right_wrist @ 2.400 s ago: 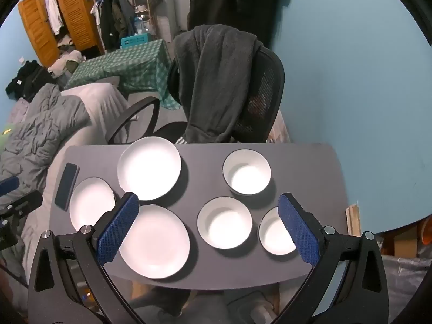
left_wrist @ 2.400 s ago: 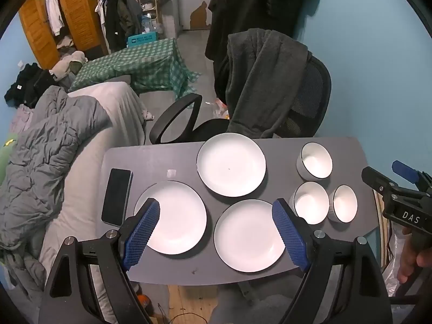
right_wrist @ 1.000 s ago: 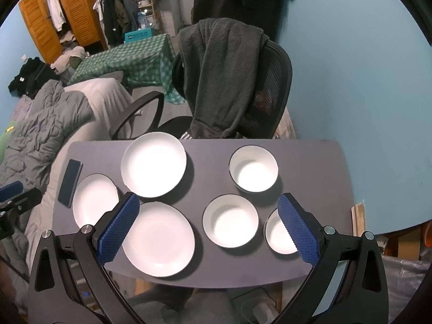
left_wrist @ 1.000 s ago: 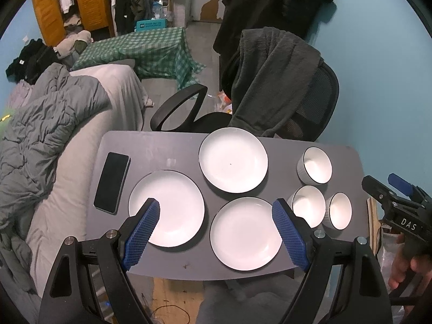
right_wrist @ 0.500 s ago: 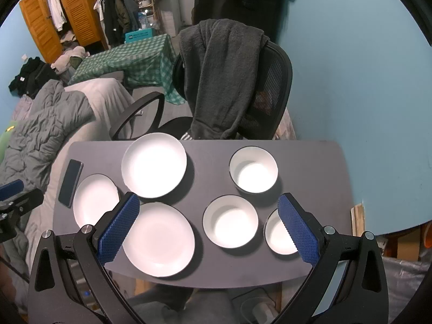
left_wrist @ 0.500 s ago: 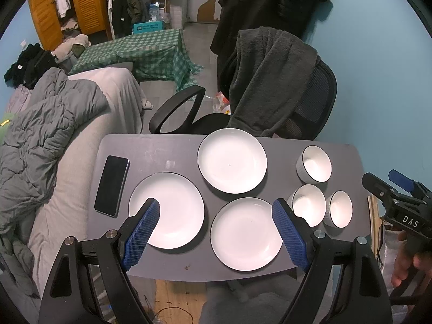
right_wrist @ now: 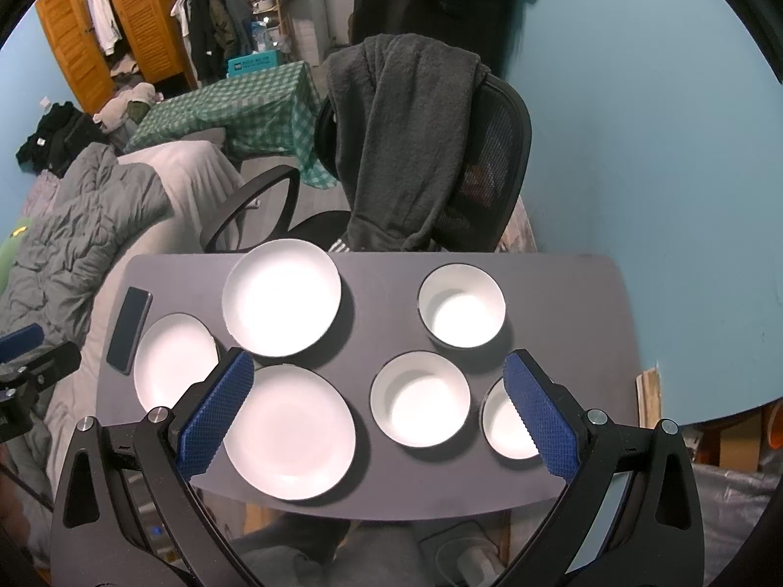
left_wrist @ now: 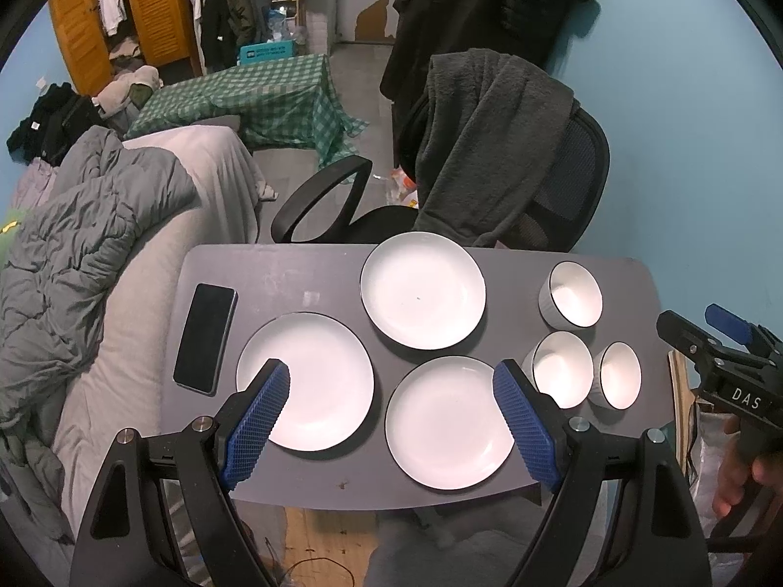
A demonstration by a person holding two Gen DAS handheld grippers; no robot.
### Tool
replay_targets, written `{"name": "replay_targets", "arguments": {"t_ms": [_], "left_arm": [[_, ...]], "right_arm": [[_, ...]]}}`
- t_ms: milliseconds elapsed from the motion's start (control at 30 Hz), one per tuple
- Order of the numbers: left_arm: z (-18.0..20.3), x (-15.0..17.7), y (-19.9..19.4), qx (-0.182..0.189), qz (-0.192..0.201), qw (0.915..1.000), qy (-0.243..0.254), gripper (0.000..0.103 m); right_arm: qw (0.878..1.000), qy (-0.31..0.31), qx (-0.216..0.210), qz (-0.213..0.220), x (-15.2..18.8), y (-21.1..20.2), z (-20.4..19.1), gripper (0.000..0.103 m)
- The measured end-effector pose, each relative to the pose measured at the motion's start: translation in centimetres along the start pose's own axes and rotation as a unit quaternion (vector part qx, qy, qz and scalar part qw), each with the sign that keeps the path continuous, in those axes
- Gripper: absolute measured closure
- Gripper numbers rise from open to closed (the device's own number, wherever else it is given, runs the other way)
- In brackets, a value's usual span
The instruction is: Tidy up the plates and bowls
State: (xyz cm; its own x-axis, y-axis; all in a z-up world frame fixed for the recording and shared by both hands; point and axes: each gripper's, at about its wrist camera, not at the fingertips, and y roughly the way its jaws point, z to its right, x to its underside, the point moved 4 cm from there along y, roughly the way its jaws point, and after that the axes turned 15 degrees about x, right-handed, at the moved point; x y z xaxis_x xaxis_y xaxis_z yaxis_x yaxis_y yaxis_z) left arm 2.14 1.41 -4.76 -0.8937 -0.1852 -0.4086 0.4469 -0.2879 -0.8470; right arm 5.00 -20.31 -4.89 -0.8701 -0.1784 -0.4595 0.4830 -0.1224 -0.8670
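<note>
Three white plates lie on the grey table [left_wrist: 293, 269]: a far plate [left_wrist: 423, 289], a left plate [left_wrist: 313, 372] and a near plate [left_wrist: 448, 428]. Three white bowls stand at the right: a far bowl [right_wrist: 461, 304], a middle bowl [right_wrist: 420, 397] and a small bowl [right_wrist: 506, 428]. My left gripper [left_wrist: 391, 413] hovers open above the near edge, over the left and near plates. High over the near plate and the bowls, my right gripper [right_wrist: 377, 403] is open too. Neither holds anything.
A black phone [left_wrist: 205, 337] lies at the table's left end. Behind the table stands an office chair [right_wrist: 484, 161] draped with a grey garment. A bed with grey bedding [left_wrist: 73, 254] lies to the left, and a blue wall [right_wrist: 636, 122] to the right.
Both grippers have drifted only slightly; the table appears a little shifted in each view. Plates, bowls and phone have not moved.
</note>
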Motion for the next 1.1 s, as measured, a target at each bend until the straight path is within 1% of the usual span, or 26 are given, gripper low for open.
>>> {"name": "replay_targets", "arguments": {"t_ms": [900, 1100], "left_arm": [[-0.17, 0.71, -0.37, 0.011, 0.003, 0.9998, 0.013, 0.017], [-0.34, 1.01, -0.56, 0.014, 0.009, 0.9994, 0.032, 0.017]], "right_arm": [[1.000, 0.002, 0.002, 0.001, 0.13, -0.42, 0.00, 0.002], [1.000, -0.002, 0.001, -0.001, 0.45, -0.25, 0.09, 0.002]]}}
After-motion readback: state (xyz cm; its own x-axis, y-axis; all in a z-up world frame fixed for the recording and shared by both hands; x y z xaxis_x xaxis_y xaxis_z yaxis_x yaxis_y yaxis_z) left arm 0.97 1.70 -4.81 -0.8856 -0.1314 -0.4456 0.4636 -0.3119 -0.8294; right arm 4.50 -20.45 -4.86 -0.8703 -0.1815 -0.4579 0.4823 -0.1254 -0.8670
